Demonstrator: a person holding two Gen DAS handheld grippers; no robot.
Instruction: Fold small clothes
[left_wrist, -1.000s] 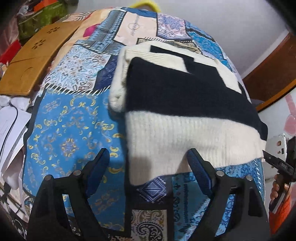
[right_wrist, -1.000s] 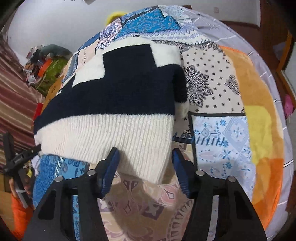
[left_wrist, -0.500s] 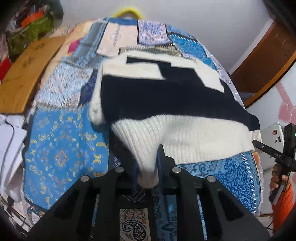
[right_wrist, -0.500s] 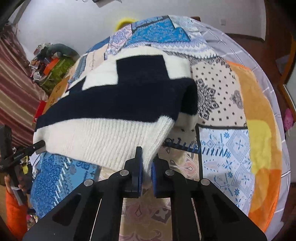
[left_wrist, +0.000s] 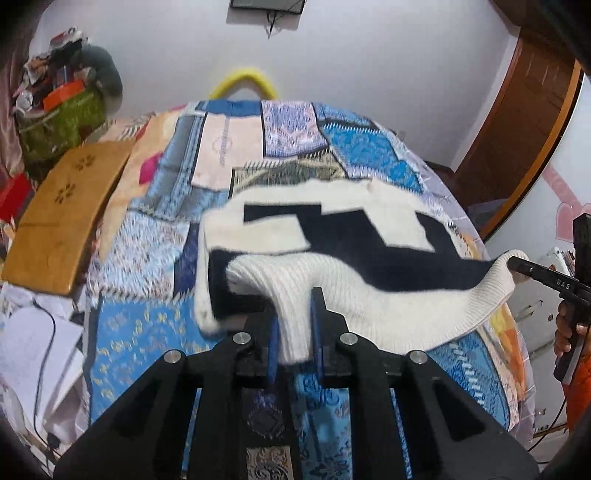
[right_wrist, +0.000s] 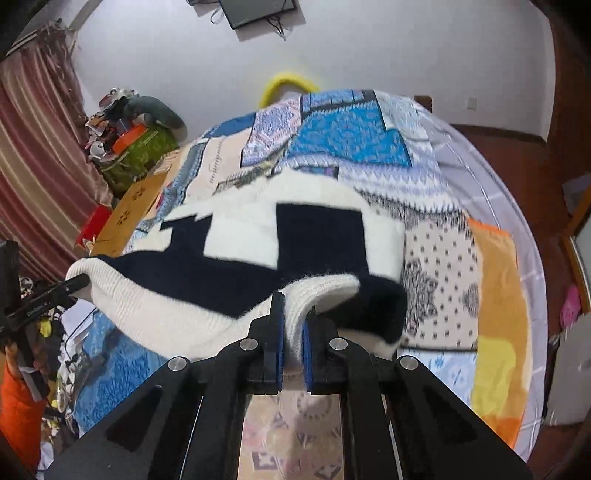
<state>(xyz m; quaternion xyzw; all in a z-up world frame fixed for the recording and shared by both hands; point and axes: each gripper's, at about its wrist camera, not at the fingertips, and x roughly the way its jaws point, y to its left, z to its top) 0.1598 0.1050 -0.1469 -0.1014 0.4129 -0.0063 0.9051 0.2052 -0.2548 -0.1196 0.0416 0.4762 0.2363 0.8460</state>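
Ribbed cream hem fills the nearest ground in both wrist views. The left gripper (left_wrist: 295, 325) is clenched on one bottom corner of the sweater (left_wrist: 332, 236), its blue pads pinching a bunched fold of white knit; its jaws have just been closing, with the knit between them. The right gripper (right_wrist: 290, 332) is likewise clamped on the other bottom corner, the hem squeezed thin between its pads.

Beyond each claw the hem arcs up off the patchwork bedspread (left_wrist: 147, 332), while the navy-and-cream body farther out still lies on it. The left view alone shows the right gripper's tip at its far right edge, gripping the lifted corner, with fingers (left_wrist: 563, 325) wrapped on its handle. The right view alone shows the orange and yellow blanket (right_wrist: 495, 295) to the claw's right and a striped curtain (right_wrist: 33, 155) far left. A wooden board (left_wrist: 62, 218) lies to the left of the left claw. Farthest off, a yellow hoop (right_wrist: 288, 83) stands against the white wall.
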